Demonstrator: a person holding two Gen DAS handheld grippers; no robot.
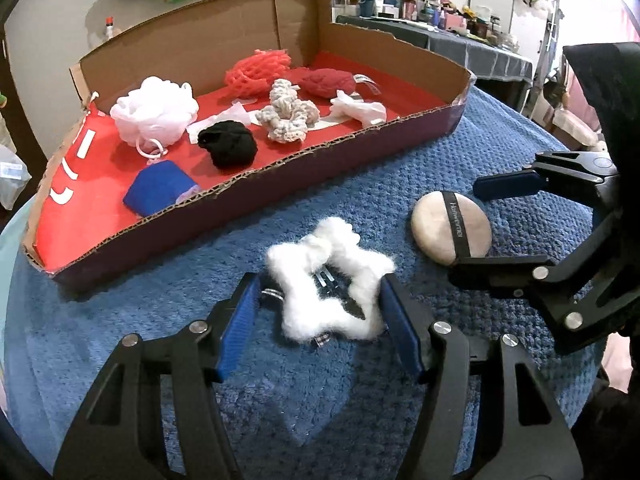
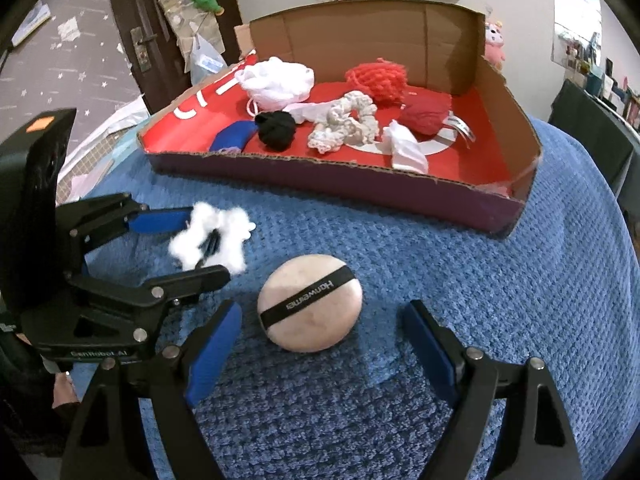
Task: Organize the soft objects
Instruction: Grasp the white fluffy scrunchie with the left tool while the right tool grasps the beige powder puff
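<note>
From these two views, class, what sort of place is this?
Probably a lived-in home room: a door, a cluttered side table, and a blue blanket under the box.

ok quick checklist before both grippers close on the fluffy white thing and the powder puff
1. Left gripper open around the white fluffy hair clip: ok, its fingers stand on either side of it.
2. Left pads touching the clip: cannot tell, the fluff hides the contact.
3. Right gripper open and lined up with the powder puff: ok, the puff lies between the fingers.
4. Puff flat on the blue towel, strap up: ok.
5. The two grippers apart from each other: not ok, they sit very close.
6. Free floor in the cardboard box: ok, red floor shows near its right end.
</note>
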